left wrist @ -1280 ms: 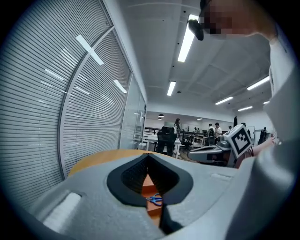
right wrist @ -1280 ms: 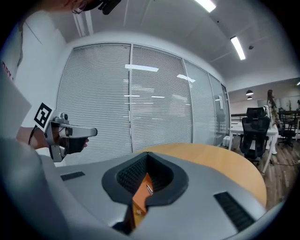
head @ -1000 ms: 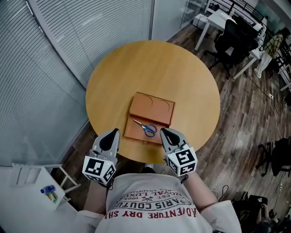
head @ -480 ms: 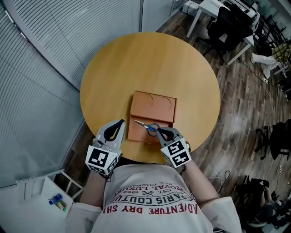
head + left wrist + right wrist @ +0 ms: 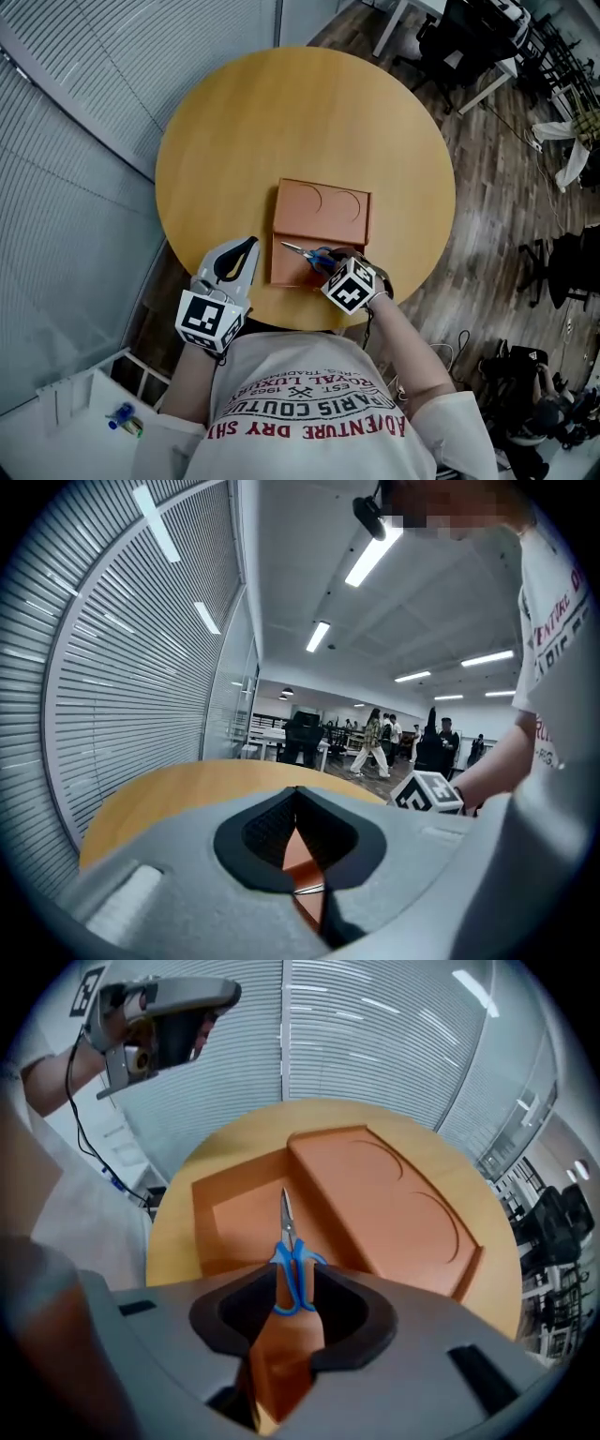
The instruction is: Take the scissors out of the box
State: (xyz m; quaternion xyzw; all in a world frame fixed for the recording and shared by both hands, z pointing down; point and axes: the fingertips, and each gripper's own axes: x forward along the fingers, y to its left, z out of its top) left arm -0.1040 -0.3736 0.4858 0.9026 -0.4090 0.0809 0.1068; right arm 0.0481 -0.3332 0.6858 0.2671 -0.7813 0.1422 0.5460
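Head view: an open orange box [image 5: 323, 220] lies near the desk's [image 5: 234, 122] near edge. Its lid is folded flat toward the centre, so the blue-handled scissors [image 5: 306, 254] lie exposed in the tray. The right gripper [image 5: 326, 265] tilts down over their handles. The left gripper [image 5: 246, 248] waits just off the box's left edge.

Left gripper view: jaws pressed together, empty.

Right gripper view: jaws opening, scissors' handles between them, pads seemingly not touching; blades point away.

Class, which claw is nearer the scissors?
Right. The right claw hangs over the scissors in the box, jaws opening around their handles; the left claw sits off to the box's left.
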